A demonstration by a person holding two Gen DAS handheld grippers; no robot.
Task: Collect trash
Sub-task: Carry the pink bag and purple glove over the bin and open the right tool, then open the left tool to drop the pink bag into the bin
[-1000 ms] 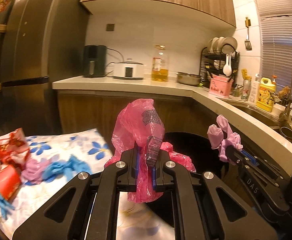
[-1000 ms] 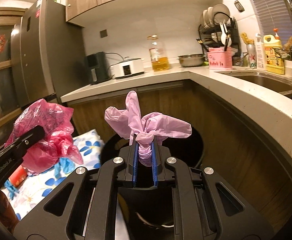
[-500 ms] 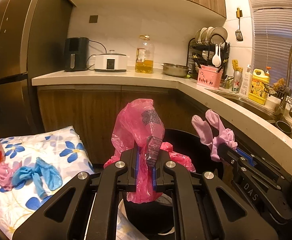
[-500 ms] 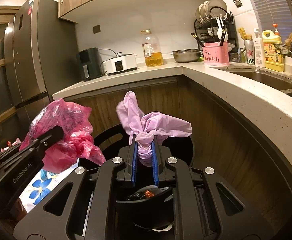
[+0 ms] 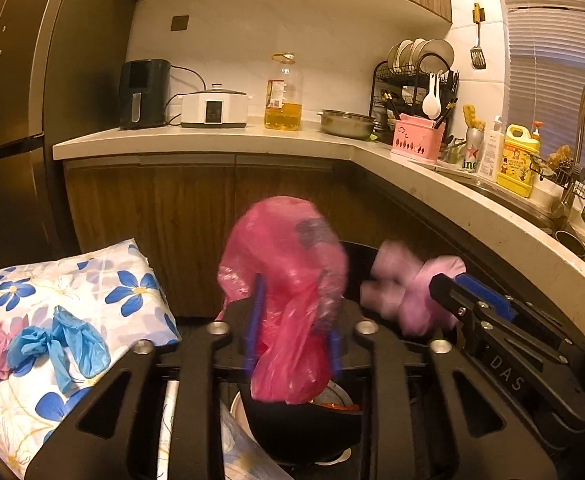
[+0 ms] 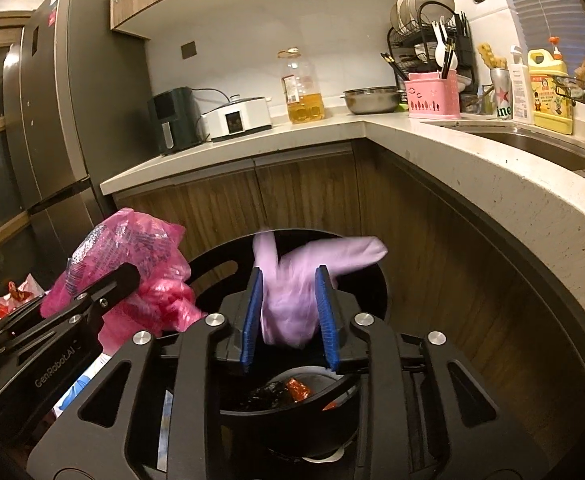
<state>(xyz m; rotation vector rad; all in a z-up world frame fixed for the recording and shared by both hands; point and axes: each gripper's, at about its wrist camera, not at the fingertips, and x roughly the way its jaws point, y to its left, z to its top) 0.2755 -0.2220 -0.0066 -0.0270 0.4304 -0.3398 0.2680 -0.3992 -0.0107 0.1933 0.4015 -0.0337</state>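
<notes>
We are holding both claws spread apart above the bin, the left claw around a pink bag, the right claw around a purple glove.

Warm dim light, fisheye-warped, motion-blurred trash.

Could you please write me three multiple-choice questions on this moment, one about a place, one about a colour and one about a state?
1. Where does the black trash bin stand?
A. directly below both tools
B. on the countertop
C. inside the sink

2. What colour is the crumpled glove lying on the floral cloth?
A. yellow
B. blue
C. black

3. How stand the jaws of the right tool around the lilac glove?
A. clamped tight
B. spread apart, the glove loose and blurred between them
C. no glove there

Answers: 1 A, the bin's open mouth shows beneath the pink plastic bag in the left tool and beneath the lilac glove. 2 B, it is plainly blue. 3 B, gaps show beside both blue pads.
</notes>
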